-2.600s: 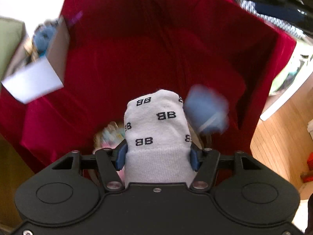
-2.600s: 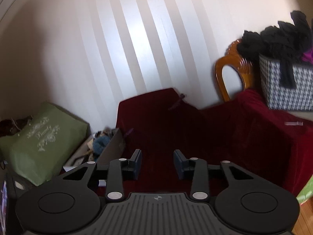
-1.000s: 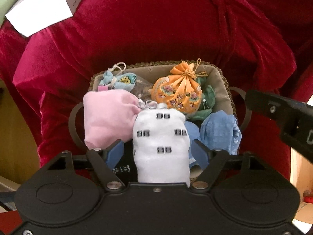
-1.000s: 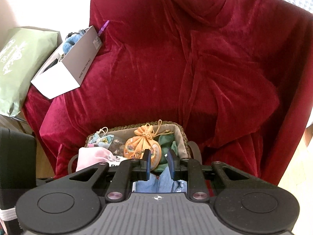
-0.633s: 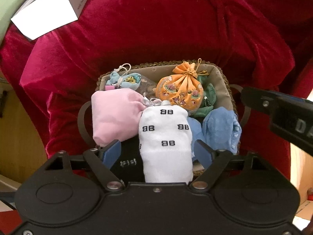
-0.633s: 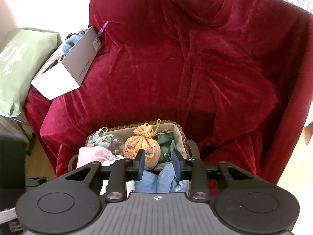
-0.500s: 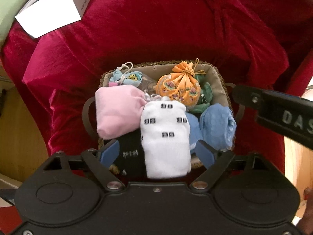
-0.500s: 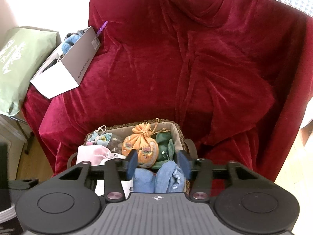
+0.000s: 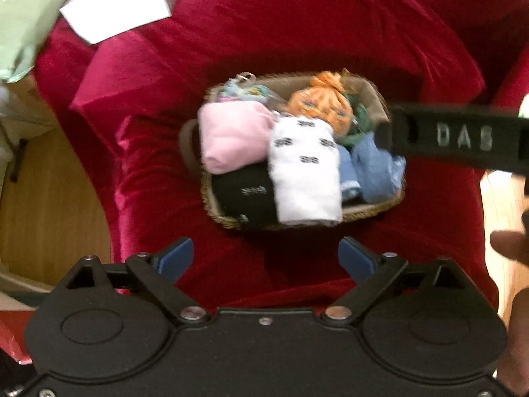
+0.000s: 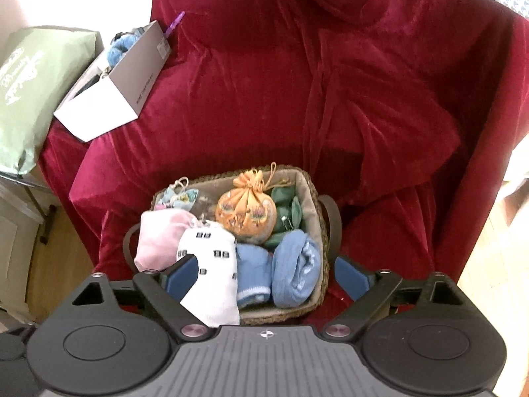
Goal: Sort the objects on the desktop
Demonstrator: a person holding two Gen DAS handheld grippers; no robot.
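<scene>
A woven basket (image 9: pixel 377 91) (image 10: pixel 310 192) sits on a red velvet cloth. In it lie a white sock roll with black marks (image 9: pixel 304 172) (image 10: pixel 211 274), a pink roll (image 9: pixel 231 139) (image 10: pixel 158 238), a black roll (image 9: pixel 244 192), blue rolls (image 9: pixel 377 172) (image 10: pixel 294 268), an orange pouch (image 9: pixel 320 102) (image 10: pixel 246 210) and green cloth (image 10: pixel 287 215). My left gripper (image 9: pixel 266 258) is open and empty, pulled back above the basket's near edge. My right gripper (image 10: pixel 267 274) is open and empty just above the basket; its body (image 9: pixel 456 137) crosses the left wrist view.
A white box (image 9: pixel 115 3) (image 10: pixel 112 89) and a green bag (image 10: pixel 29 89) stand at the cloth's left edge. Wooden floor (image 9: pixel 49 198) shows on both sides. The red cloth (image 10: pixel 330 82) behind the basket lies in folds.
My left gripper let go of the white sock roll into the basket, opened wide and drew back. My right gripper opened wide over the basket.
</scene>
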